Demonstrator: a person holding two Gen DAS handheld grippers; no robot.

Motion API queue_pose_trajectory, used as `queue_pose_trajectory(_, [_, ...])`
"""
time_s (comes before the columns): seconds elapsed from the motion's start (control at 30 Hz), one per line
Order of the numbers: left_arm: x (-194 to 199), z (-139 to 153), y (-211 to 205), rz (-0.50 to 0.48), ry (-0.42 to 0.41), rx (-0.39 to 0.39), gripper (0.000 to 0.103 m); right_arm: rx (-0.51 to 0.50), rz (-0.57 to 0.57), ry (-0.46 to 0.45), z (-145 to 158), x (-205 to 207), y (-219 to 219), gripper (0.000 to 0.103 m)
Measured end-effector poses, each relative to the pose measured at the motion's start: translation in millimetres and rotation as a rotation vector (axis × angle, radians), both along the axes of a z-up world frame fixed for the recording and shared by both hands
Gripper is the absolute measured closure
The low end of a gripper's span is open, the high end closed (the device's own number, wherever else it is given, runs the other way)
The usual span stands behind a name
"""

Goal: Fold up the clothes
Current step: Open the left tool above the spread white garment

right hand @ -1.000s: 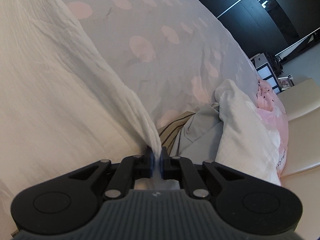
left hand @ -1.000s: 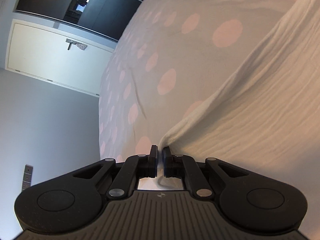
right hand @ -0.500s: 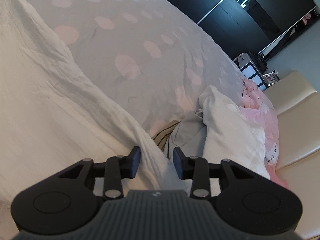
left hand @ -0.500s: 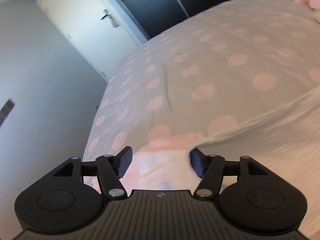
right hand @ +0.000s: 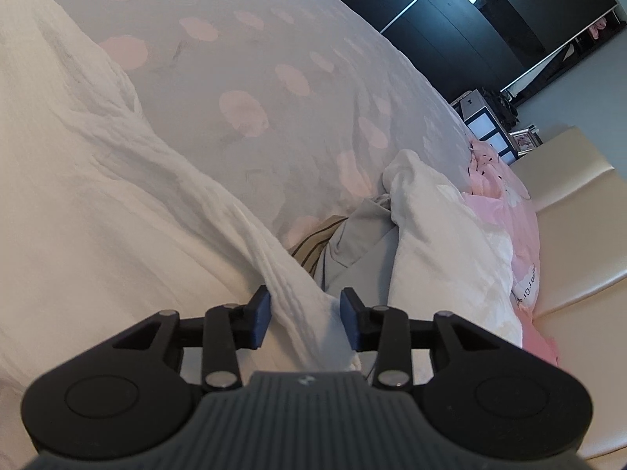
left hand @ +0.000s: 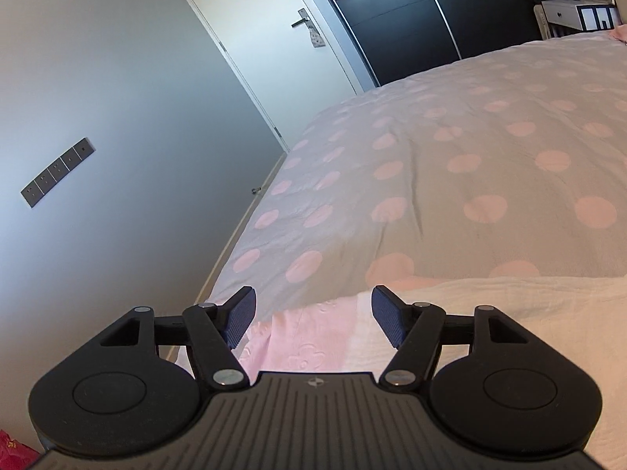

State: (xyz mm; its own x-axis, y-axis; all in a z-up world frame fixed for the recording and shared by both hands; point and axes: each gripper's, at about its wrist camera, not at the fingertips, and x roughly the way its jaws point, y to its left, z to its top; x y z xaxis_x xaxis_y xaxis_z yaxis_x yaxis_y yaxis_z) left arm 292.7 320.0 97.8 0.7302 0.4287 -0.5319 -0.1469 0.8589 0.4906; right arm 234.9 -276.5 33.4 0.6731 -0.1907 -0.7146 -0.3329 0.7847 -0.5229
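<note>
A cream crinkled cloth (right hand: 98,215) lies spread on the bed, its gathered edge running down between the fingers of my right gripper (right hand: 305,313), which stands open around that edge without pinching it. In the left wrist view the same cream cloth (left hand: 529,313) lies flat to the right. A pale pink embossed cloth (left hand: 309,337) sits under it, right below my left gripper (left hand: 313,315). The left gripper is wide open with nothing held.
The bed has a grey cover with pink dots (left hand: 450,180). A heap of clothes lies at the right: a white piece (right hand: 443,243), a grey one (right hand: 360,243), a striped one (right hand: 313,243) and a pink one (right hand: 505,211). A wall (left hand: 117,117), a door (left hand: 266,39) and dark wardrobes (left hand: 411,19) stand beyond the bed.
Both grippers opened and let go of the cream cloth's edge. The cloth dropped flat onto the bed. The left gripper swung up to look across the bed.
</note>
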Motion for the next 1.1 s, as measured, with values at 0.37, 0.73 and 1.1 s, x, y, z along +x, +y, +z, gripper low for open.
queue_pose_trajectory(0.37, [-53,-26,-9,0.027,-0.006,-0.177,0.038,0.243,-0.189,-0.017,41,-17,-53,0.054])
queue_pose_trajectory(0.73, [-108,-15,-66,-0.091,0.059,-0.243,0.038,0.539,-0.375,0.084,42,-59,-117,0.054])
queue_pose_trajectory(1.1, [-151,5,-107,-0.147,0.083,-0.243,0.038,0.635,-0.309,0.103,2,-60,-126,0.088])
